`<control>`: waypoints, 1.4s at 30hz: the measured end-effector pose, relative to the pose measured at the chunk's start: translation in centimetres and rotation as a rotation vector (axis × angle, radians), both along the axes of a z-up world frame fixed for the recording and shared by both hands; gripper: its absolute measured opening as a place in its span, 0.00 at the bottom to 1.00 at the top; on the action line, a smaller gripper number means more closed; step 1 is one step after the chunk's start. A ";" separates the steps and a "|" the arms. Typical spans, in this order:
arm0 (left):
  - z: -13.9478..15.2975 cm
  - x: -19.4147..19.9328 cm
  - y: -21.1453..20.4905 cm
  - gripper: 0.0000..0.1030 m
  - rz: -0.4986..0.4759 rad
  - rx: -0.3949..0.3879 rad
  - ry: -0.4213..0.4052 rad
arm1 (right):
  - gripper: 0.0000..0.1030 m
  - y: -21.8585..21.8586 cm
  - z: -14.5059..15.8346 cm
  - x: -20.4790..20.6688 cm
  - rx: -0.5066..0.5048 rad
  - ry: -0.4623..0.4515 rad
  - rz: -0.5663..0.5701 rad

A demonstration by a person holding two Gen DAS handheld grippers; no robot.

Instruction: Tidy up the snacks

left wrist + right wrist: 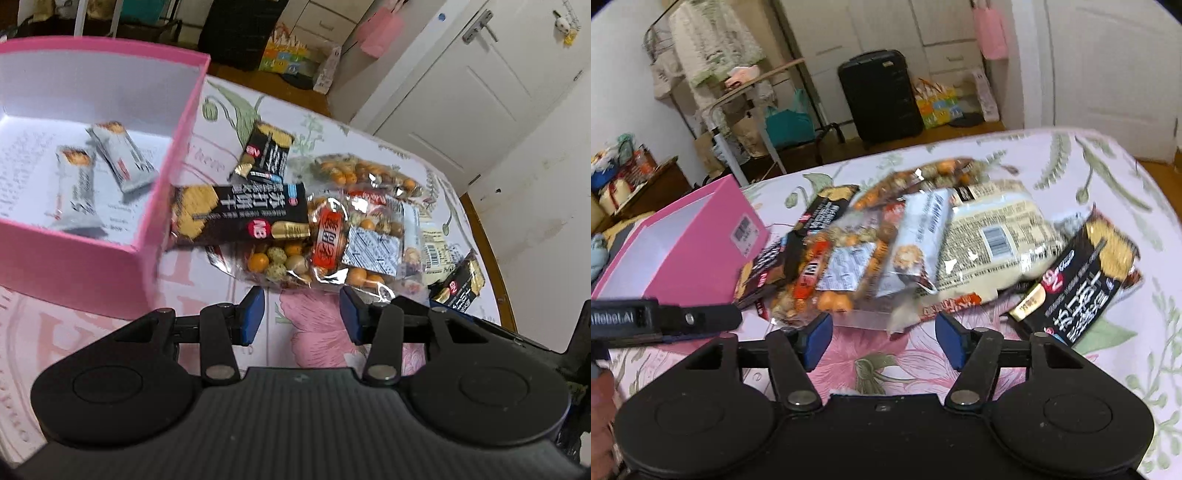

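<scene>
A pink box [184, 122] stands at the left on the flowered tablecloth, with two silver snack bars [122, 158] lying inside. Right of it is a heap of snacks: a black cracker pack [240, 214], a smaller black pack [266, 155] and a clear bag of coated peanuts [332, 251]. My left gripper [301, 317] hovers just short of the peanut bag, open with nothing between its pads. In the right wrist view, my right gripper [882, 336] is open and empty in front of the heap, near a silver bar [919, 236], a beige pack [993, 236] and a black cracker pack [1082, 273].
One finger of the left gripper [701, 317] reaches in from the left beside the pink box [701, 229]. The table's rounded edge [487, 236] runs close behind the heap on the right. A black suitcase [879, 96] and a white door [480, 92] stand beyond the table.
</scene>
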State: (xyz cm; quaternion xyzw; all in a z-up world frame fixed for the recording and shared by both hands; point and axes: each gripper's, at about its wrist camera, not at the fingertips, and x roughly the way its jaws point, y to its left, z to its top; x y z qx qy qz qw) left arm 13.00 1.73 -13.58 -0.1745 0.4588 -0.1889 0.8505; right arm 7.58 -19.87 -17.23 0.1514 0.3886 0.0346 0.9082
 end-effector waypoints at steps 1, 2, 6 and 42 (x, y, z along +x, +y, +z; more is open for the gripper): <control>-0.4 0.2 -0.4 0.42 0.001 -0.001 0.010 | 0.65 -0.3 -0.2 0.2 0.018 0.003 -0.006; -0.6 0.4 -0.8 0.42 0.006 -0.002 0.022 | 0.65 -0.6 -0.3 0.4 0.039 0.002 -0.006; -1.7 0.9 -1.7 0.43 0.031 -0.042 0.069 | 0.49 -1.0 -0.2 0.7 0.118 -0.008 0.012; -5.2 1.4 0.0 0.43 0.079 -0.104 0.218 | 0.75 6.0 0.0 5.2 -0.315 0.095 0.737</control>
